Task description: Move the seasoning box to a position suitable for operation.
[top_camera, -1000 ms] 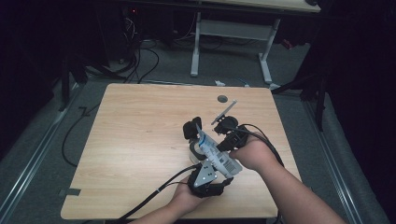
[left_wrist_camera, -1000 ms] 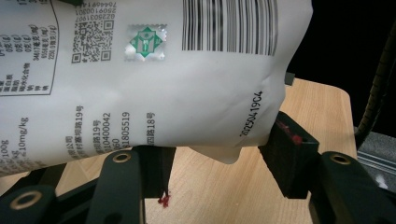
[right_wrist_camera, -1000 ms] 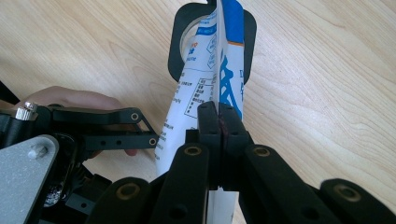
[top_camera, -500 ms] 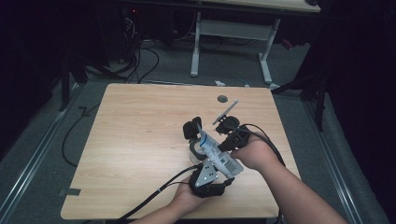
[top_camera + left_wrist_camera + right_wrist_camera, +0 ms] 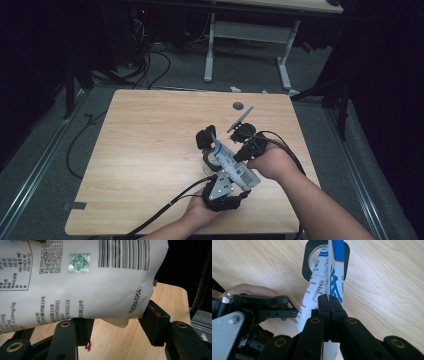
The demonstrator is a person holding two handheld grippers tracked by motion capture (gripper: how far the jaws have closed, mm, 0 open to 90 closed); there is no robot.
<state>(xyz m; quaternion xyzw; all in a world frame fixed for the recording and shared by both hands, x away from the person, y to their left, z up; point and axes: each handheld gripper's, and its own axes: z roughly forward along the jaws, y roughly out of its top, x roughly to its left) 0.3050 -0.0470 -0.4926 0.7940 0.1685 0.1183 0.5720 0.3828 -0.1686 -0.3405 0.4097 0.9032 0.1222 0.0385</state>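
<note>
Both forearms are bare, with no sleeves in the high view. The left gripper point(image 5: 207, 141) is black, topped by a grey three-cornered plate studded with small screws, and a black cable trails from it. The right gripper point(image 5: 328, 300) has black jaws on linked black bars with brass-coloured pivot rivets; its pads show reddish marks. A black cable loops from it too.

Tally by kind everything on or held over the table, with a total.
White printed pouches: 1, held between both grippers
Grippers: 2, left gripper and right gripper
Black-rimmed round containers: 1, on the table under the pouch
Dark round discs: 1, near the far edge
Total: 5
</note>
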